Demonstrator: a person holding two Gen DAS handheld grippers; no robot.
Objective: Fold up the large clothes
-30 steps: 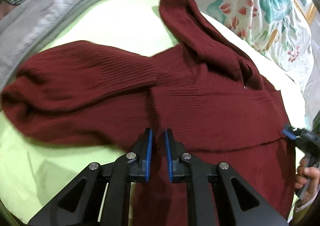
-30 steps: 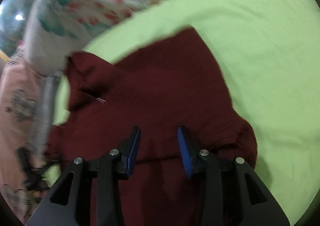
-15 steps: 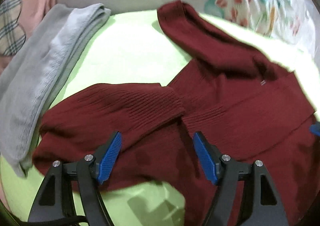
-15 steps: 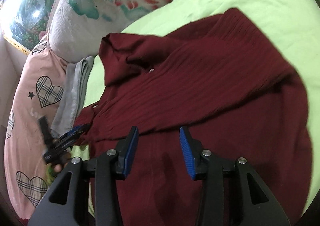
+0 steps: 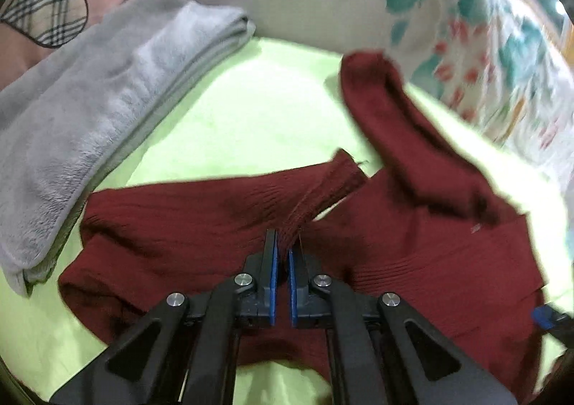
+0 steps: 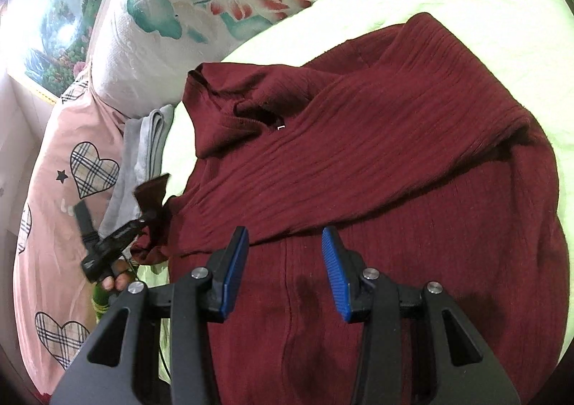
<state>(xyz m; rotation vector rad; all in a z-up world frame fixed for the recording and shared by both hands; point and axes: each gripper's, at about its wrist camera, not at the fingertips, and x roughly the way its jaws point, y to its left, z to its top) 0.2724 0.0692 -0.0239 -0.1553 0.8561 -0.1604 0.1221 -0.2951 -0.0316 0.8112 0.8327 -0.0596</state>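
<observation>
A dark red ribbed sweater (image 5: 430,254) lies spread on the green sheet, neck toward the pillows. My left gripper (image 5: 282,243) is shut on the cuff end of its left sleeve (image 5: 333,179), with a ridge of knit pinched between the blue pads and pulled up off the sheet. From the right wrist view the same gripper (image 6: 143,220) shows at the left, the cuff (image 6: 152,189) sticking up out of it. My right gripper (image 6: 285,243) hovers open over the sweater's body (image 6: 394,154) with nothing between its fingers.
A folded grey blanket (image 5: 89,111) lies on the left of the sheet (image 5: 251,111), close to the held sleeve. A floral pillow (image 6: 215,10) and a pink pillow with plaid hearts (image 6: 53,207) line the far side. A person's fingers (image 6: 114,283) hold the left gripper.
The left gripper spread wide half a second ago, then shut on the sleeve's cuff end and raised it. The right gripper swung over the sweater's body and then held still.
</observation>
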